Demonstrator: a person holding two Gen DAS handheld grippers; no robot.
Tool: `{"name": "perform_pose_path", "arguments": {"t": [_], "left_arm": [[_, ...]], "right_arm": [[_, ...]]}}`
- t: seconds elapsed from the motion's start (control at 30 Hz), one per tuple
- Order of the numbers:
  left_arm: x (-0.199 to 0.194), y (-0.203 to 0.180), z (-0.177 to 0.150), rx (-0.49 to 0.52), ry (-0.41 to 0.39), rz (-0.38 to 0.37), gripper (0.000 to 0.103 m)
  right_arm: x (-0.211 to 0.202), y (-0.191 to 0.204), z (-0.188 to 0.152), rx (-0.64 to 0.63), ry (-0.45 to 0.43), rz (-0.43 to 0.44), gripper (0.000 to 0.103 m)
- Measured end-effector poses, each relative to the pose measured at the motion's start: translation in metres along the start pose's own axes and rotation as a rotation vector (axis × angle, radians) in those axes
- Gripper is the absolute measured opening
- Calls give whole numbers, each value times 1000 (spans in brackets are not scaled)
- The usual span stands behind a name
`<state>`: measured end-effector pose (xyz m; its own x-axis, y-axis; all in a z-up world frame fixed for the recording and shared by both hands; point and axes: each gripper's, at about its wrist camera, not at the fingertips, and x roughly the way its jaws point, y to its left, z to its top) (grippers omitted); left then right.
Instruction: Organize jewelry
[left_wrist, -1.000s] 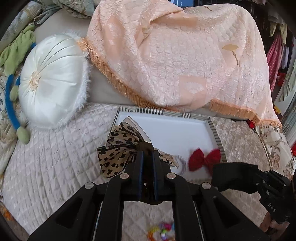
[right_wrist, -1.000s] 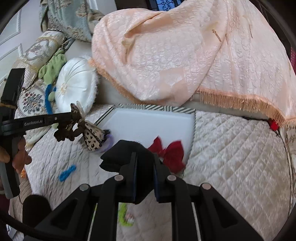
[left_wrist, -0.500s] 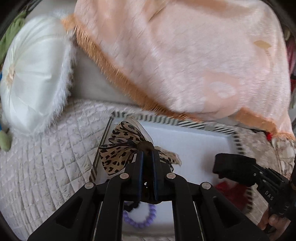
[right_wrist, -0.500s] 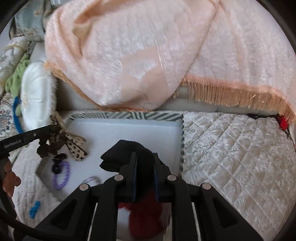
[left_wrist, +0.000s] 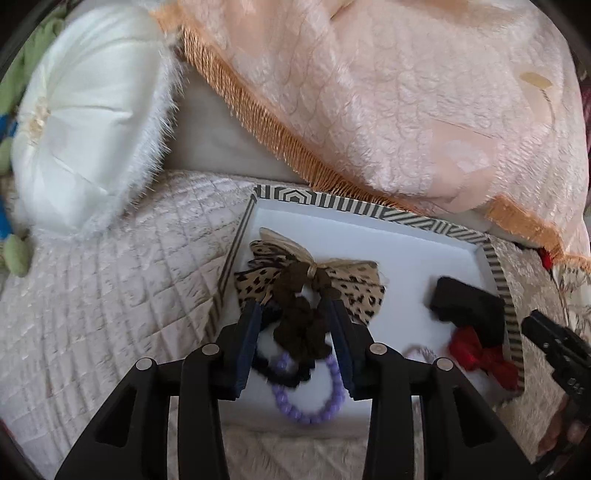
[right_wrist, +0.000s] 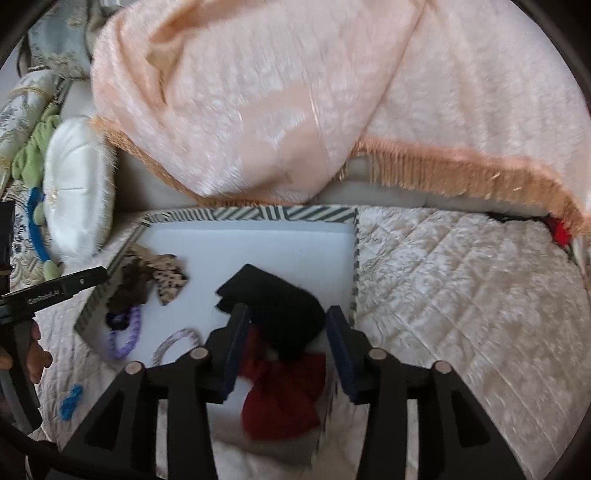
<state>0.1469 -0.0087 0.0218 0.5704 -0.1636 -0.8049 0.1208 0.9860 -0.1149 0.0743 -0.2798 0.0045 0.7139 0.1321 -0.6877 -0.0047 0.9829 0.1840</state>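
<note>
A white tray with a striped rim (left_wrist: 332, 201) lies on the quilted bed. In it lies a leopard-print bow (left_wrist: 354, 291) with a brown scrunchie, between the opening jaws of my left gripper (left_wrist: 295, 321), whose pads stand clear of it. A purple bead bracelet (left_wrist: 314, 406) lies just below. In the right wrist view a black bow (right_wrist: 273, 302) rests in the tray (right_wrist: 258, 214) on top of a red bow (right_wrist: 284, 395). My right gripper (right_wrist: 288, 328) straddles the black bow, its jaws opening and a gap showing on the right side.
A peach fringed blanket (left_wrist: 369, 92) drapes over the tray's far edge. A white round cushion (left_wrist: 85, 110) sits at the left. A thin ring bracelet (right_wrist: 177, 343) lies in the tray and a blue hair tie (right_wrist: 70, 402) on the quilt (right_wrist: 461, 295).
Both grippers came forward and down over the tray, then opened. The leopard bow left the left gripper's grip and the black bow the right's. Both now lie in the tray.
</note>
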Motion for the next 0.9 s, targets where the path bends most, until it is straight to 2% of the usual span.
{"name": "perform_pose_path", "arguments": {"t": [0.07, 0.33, 0.57, 0.9], "left_arm": [[-16, -4, -9, 13, -21, 10, 28], [-68, -21, -57, 45, -72, 44, 28], [-99, -29, -92, 55, -116, 76, 28], [-127, -34, -133, 26, -145, 101, 28]], "right_arm": [[-17, 6, -8, -2, -9, -8, 56], [-61, 23, -42, 3, -4, -9, 60], [-81, 42, -71, -2, 9, -14, 60], [-111, 70, -93, -43, -19, -11, 64]]}}
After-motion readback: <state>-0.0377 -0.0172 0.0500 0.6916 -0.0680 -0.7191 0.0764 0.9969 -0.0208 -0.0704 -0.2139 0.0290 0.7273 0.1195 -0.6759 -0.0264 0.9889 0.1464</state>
